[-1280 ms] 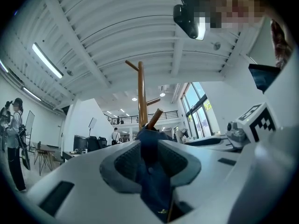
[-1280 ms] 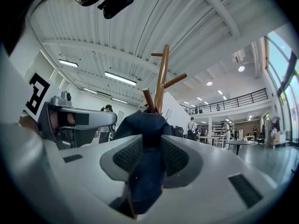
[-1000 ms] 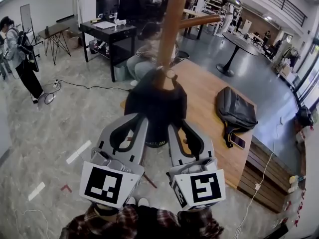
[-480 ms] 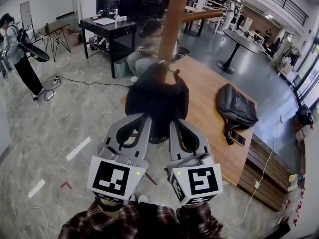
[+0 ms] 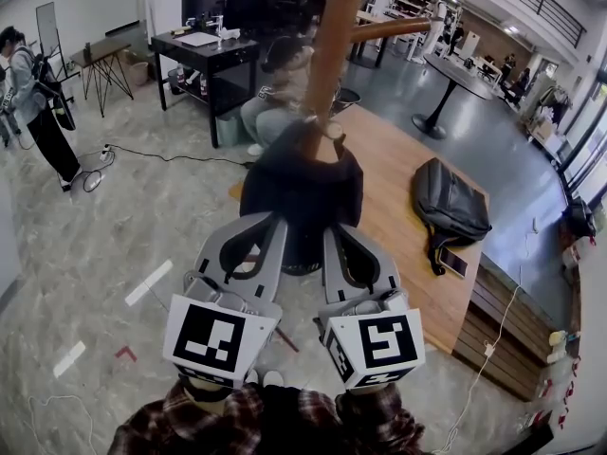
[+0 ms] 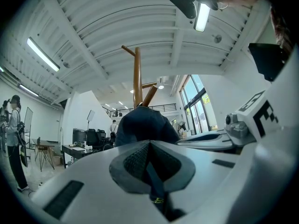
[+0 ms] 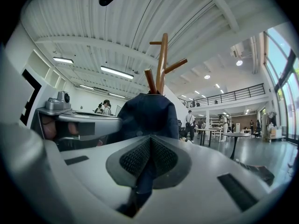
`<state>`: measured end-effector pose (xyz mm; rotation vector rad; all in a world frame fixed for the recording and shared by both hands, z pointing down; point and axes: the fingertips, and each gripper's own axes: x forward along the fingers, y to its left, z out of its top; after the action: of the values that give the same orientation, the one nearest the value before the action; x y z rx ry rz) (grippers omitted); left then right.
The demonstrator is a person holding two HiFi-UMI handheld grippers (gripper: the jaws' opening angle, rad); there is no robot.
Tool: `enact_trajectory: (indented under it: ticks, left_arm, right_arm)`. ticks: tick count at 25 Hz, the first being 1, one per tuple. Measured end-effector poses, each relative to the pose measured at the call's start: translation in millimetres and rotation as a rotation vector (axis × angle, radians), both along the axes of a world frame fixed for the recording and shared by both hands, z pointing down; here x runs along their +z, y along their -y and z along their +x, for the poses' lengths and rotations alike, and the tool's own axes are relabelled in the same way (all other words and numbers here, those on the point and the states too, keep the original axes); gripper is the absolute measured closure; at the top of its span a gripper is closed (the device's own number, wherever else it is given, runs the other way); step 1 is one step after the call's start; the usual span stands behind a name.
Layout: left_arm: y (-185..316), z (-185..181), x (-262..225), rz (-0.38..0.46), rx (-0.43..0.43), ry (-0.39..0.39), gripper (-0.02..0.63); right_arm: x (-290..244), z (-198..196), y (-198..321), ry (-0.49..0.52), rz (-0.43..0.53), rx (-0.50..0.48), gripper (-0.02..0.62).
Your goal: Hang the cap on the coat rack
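Ahead of the left gripper and right gripper the cap and coat rack pole bar the way. Left of them the floor lies open; to their right, seemingly well apart, lies a backpack.

My right gripper has its grey mesh-padded jaws pressed together on a fold of the dark navy fabric cap — the cloth runs down between the pads. Behind the cap rises the brown wooden coat rack, its angled pegs showing above the crown. The left gripper sits just beside, at the picture's left — a round dark table stands far off at the right
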<state>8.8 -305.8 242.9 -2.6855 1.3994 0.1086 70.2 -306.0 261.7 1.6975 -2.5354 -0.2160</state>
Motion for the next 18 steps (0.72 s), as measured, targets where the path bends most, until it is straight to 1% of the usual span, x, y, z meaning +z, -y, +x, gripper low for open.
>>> enact_trajectory:
  ticks: [9, 15, 18]
  left_arm:
    - [-1.9, 2.1, -0.4, -0.001, 0.003, 0.0, 0.595]
    - [3.3, -6.1, -6.4, -0.001, 0.007, -0.002, 0.595]
    - [-2.2, -1.7, -3.2, 0.001, 0.011, -0.001, 0.595]
  right_arm:
    - [-2.2, 0.1, -1.2, 0.008, 0.006, -0.002, 0.584]
    - [-7.3, -7.5, 4.4, 0.009, 0.004, 0.004, 0.584]
    - [-3.9, -4.1, -0.3, 0.009, 0.005, 0.004, 0.584]
